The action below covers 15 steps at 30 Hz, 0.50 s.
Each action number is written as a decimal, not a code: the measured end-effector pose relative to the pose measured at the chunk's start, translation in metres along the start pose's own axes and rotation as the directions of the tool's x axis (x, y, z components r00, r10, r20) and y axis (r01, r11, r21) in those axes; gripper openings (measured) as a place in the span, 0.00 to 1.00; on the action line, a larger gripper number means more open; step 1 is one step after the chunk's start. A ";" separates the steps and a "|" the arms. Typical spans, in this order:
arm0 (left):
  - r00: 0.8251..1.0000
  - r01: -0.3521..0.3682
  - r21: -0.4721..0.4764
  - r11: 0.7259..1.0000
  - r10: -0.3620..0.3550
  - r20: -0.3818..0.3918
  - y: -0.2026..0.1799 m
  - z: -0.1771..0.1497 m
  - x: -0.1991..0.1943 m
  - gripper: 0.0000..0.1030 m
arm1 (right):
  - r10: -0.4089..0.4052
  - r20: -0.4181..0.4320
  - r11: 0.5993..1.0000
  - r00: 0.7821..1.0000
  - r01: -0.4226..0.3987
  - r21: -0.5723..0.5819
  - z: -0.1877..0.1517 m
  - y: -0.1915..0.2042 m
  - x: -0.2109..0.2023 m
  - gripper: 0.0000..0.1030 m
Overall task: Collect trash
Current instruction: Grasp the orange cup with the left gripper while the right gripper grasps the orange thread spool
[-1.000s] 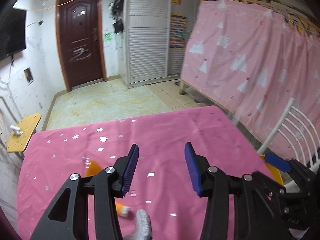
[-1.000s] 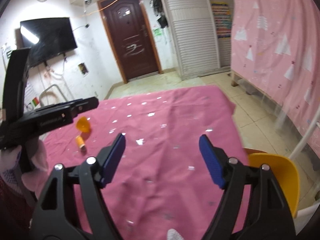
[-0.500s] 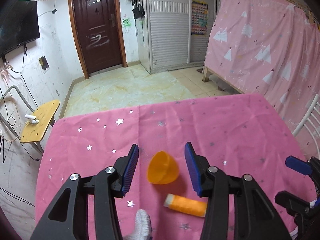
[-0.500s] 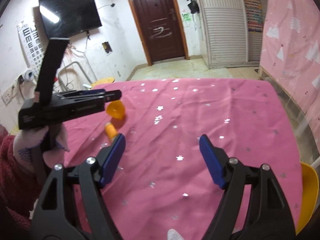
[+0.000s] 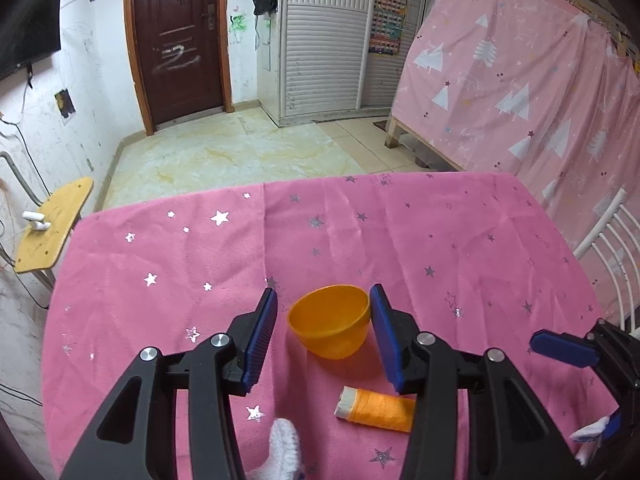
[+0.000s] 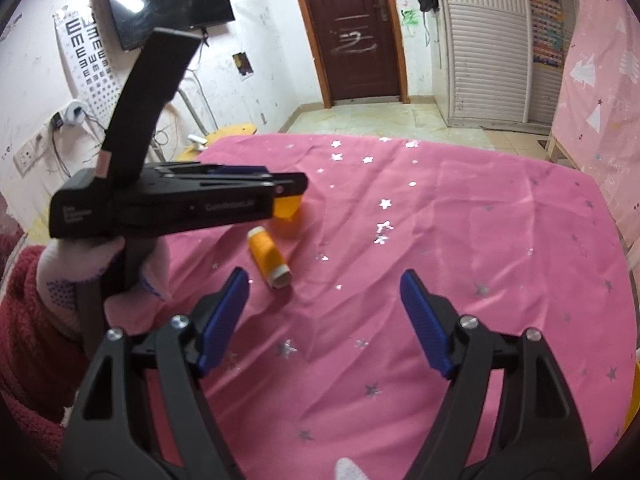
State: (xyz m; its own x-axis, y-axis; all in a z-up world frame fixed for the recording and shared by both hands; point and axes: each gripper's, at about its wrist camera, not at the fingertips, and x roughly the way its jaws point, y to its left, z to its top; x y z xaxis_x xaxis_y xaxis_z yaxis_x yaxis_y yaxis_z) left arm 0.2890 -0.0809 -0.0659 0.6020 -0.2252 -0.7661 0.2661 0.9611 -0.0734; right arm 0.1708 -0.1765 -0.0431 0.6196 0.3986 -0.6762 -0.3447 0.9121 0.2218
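An orange plastic cup (image 5: 328, 326) stands upright on the pink star-print tablecloth (image 5: 400, 240). My left gripper (image 5: 324, 336) is open and straddles the cup; a narrow gap shows at the left pad. An orange thread spool (image 5: 376, 408) lies on its side just nearer than the cup. In the right wrist view my right gripper (image 6: 324, 320) is open and empty above the cloth. The spool (image 6: 269, 256) lies just ahead of its left finger. There the left gripper (image 6: 294, 192), held by a white-gloved hand, hides most of the cup (image 6: 286, 208).
A small yellow wooden stool (image 5: 52, 224) stands off the table's left edge. A white metal chair back (image 5: 608, 232) is at the right edge, and a pink curtained bed frame (image 5: 520, 80) stands behind it. A tiled floor and a dark door lie beyond the table's far edge.
My left gripper has come down and forward, so the cup now sits between its fingers. My right gripper has swung left toward the spool and the left hand.
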 end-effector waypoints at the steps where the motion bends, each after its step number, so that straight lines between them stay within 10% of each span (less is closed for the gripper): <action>1: 1.000 0.007 -0.006 1.000 -0.007 -0.005 0.001 0.000 0.002 0.39 | 0.006 -0.003 1.000 1.000 -0.006 0.000 0.001 0.001 0.001 0.73; 15: 0.997 0.067 -0.034 0.997 -0.069 -0.038 0.002 -0.002 0.017 0.32 | 0.013 -0.060 0.998 0.998 -0.017 -0.062 0.016 0.025 0.029 0.79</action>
State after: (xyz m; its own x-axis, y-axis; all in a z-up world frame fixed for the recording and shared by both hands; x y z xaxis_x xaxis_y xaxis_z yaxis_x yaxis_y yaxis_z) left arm 0.2983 -0.0823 -0.0809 0.5535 -0.2844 -0.7828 0.2801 0.9487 -0.1466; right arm 0.1911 -0.1408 -0.0460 0.5718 0.4039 -0.7141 -0.3980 0.8977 0.1890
